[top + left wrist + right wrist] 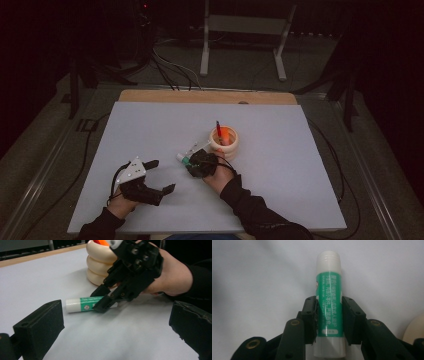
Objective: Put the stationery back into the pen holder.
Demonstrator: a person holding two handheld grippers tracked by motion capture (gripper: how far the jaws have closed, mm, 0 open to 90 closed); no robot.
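Observation:
A green-and-white glue stick (183, 158) lies flat on the pale table sheet (280, 190), just left of a cream ringed holder (224, 145). My right gripper (192, 163) is shut on it. In the right gripper view both pads press the green label of the glue stick (329, 290) near its lower end, and the white cap points away. The left gripper view shows the right gripper (102, 299) angled down onto the glue stick (80, 304), which rests on the table. My left gripper (163, 175) sits at the near left, open and holding nothing.
The holder (100, 267) carries an orange object and a red pen (218, 129). A wooden strip (207, 96) edges the table's far side. Beyond it stand a white metal frame (243, 30) and floor cables. Open sheet lies to the right and far left.

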